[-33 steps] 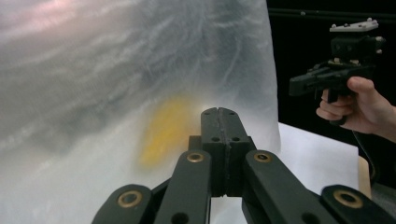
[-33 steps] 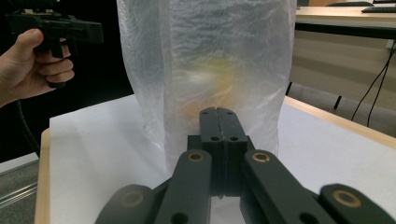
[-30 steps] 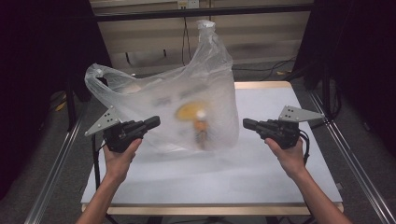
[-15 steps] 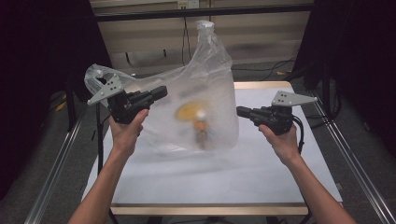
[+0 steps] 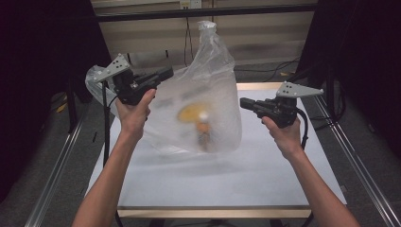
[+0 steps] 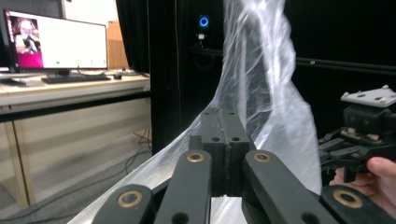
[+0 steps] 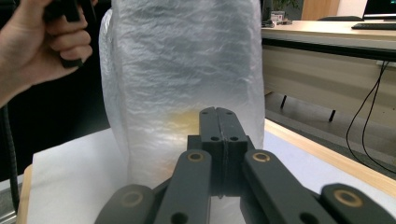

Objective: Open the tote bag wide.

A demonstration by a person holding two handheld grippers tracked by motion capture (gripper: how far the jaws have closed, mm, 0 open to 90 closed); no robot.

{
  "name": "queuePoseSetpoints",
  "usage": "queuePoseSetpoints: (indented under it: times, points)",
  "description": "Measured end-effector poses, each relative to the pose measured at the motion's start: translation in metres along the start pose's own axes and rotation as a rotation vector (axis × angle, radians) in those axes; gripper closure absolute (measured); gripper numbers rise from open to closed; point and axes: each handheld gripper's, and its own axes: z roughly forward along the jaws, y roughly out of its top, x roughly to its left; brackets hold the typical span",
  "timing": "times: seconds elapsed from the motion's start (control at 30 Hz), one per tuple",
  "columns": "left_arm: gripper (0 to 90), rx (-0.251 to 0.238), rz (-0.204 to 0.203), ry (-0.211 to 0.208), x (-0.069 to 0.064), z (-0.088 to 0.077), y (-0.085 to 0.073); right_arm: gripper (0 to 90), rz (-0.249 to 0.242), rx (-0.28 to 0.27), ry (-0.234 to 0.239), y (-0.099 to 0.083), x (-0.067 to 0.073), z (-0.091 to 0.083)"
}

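Observation:
A translucent plastic bag [image 5: 208, 80] stands tall over the white table [image 5: 265, 175], its twisted top pointing up. Inside it show a blurred yellow-orange shape [image 5: 191, 112] and a small orange item [image 5: 204, 128]. My left gripper [image 5: 166, 74] is raised at the bag's upper left, shut on the film. In the left gripper view the film [image 6: 261, 93] gathers at the closed jaw tips [image 6: 225, 112]. My right gripper [image 5: 242, 103] is shut, its tips at the bag's right wall [image 7: 187, 70]. I cannot tell whether the right gripper [image 7: 218, 110] pinches any film.
A bag handle loop [image 5: 92, 80] hangs behind the left gripper. The table's wooden edge [image 5: 213, 213] runs along the front, and metal rails [image 5: 52, 179] flank both sides. A desk with a monitor [image 6: 56, 44] stands beyond. Bare table surface lies in front of the bag.
My left gripper rose and shifted right along the bag's upper left, pulling the film up with it. The right gripper lifted a little and came closer to the bag's right wall.

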Motion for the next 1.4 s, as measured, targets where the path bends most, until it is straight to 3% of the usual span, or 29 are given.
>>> queuePoseSetpoints:
  times: [0.07,0.13,0.2,0.23,0.5,0.8,1.07,1.33,1.4]
  points:
    - [90.0,0.021,0.001,-0.021,-0.001,0.006,-0.005,90.0,0.002,-0.006,0.002,0.001,-0.001,0.001]
    - [90.0,0.032,0.002,-0.016,-0.006,0.012,-0.009,90.0,-0.001,0.0,0.0,0.003,-0.001,0.002]
    - [90.0,0.07,0.031,-0.001,-0.01,0.018,-0.012,90.0,-0.01,0.003,0.0,0.005,0.0,0.002]
    - [90.0,0.08,0.027,-0.014,-0.01,0.021,-0.013,90.0,-0.011,-0.001,0.004,0.006,0.001,0.002]
    - [90.0,0.096,0.024,-0.058,-0.024,0.035,-0.023,90.0,-0.022,-0.016,0.015,0.017,0.006,-0.002]
    - [90.0,0.115,0.009,-0.096,-0.036,0.051,-0.04,90.0,-0.036,-0.032,0.055,0.03,0.023,0.004]
    - [90.0,0.143,-0.001,-0.1,-0.038,0.064,-0.057,90.0,-0.026,-0.032,0.07,0.033,0.028,0.014]
    - [90.0,0.193,0.018,-0.099,-0.04,0.072,-0.074,90.0,-0.034,-0.02,0.072,0.038,0.029,0.022]
    - [90.0,0.203,-0.009,-0.102,-0.036,0.072,-0.084,90.0,-0.05,0.0,0.053,0.038,0.03,0.022]
